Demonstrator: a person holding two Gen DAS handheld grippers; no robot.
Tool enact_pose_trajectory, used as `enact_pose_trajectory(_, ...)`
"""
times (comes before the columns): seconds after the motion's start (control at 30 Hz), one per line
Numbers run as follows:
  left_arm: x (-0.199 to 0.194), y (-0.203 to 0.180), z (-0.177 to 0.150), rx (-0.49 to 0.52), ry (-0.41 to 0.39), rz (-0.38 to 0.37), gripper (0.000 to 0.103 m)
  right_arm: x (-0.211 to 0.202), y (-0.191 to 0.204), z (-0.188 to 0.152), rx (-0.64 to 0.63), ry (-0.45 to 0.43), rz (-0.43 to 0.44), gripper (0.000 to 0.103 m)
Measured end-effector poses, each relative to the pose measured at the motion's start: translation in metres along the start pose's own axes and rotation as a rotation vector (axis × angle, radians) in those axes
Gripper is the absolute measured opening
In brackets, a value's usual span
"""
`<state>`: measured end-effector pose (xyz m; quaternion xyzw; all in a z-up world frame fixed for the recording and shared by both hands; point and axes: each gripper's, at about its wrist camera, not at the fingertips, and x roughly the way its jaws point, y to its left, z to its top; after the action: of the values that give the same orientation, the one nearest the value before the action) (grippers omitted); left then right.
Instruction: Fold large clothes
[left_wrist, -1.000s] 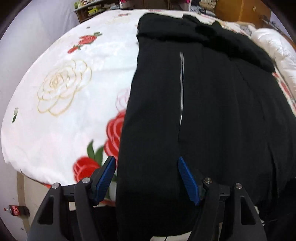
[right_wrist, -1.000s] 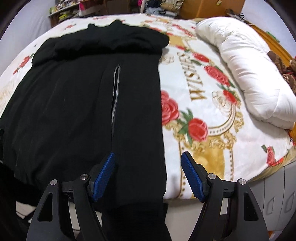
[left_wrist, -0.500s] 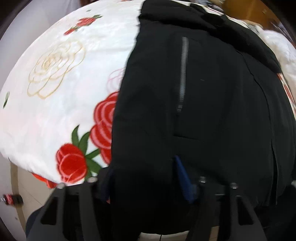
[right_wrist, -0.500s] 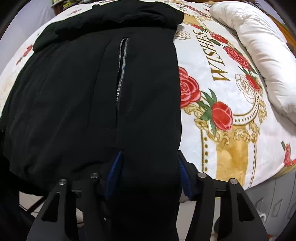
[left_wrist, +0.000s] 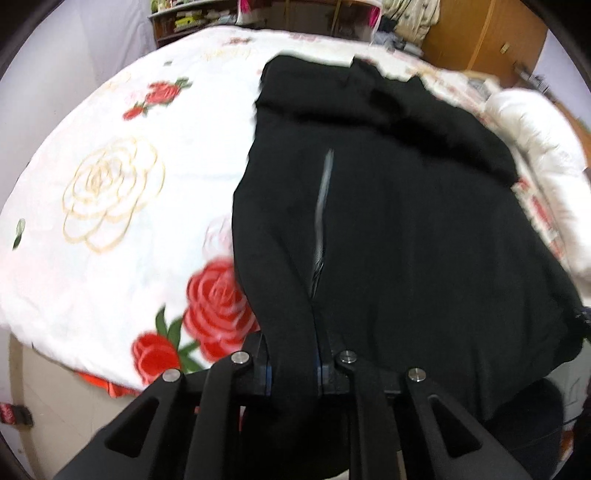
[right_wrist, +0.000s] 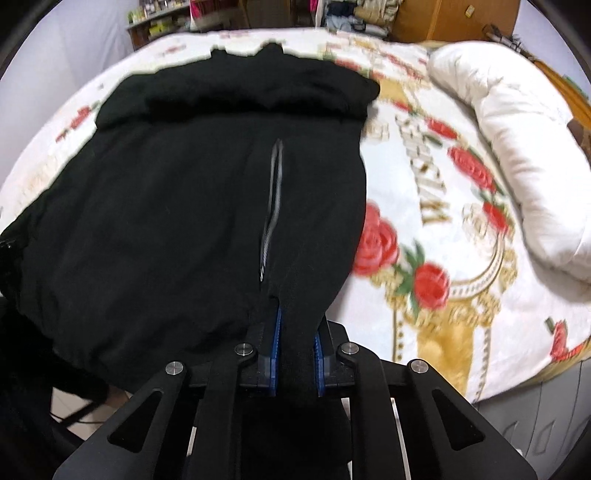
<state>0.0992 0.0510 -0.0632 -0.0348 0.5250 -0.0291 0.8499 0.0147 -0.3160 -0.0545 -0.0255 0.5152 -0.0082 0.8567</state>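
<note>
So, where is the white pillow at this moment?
In the right wrist view, the white pillow lies along the bed's right side, apart from the black jacket on the left.

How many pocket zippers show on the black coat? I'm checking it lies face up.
2. One zipper runs near the black coat's left edge, above the left gripper; the other near its right edge, above the right gripper.

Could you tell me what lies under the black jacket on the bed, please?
The rose-print bedspread shows around the black jacket, so it lies beneath; its pattern there is covered.
</note>
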Motion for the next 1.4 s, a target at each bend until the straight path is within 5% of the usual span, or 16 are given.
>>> enact_pose_trajectory(0.23, -0.037, -0.016, 0.052, 0.02, -0.117, -0.072, 0.016, -0.042, 0.012, 0.054, -0.015, -0.126, -0.006, 0.014)
enact_pose_trajectory(0.57, -0.05, -0.018, 0.11, -0.021, -0.192, -0.083, 0.016, -0.05, 0.015, 0.119, -0.022, -0.176, -0.048, 0.014)
enact_pose_trajectory(1.4, 0.019, -0.012, 0.26, -0.139, -0.166, -0.019, 0.017, 0.018, -0.027, 0.278, 0.045, -0.143, -0.029, 0.015)
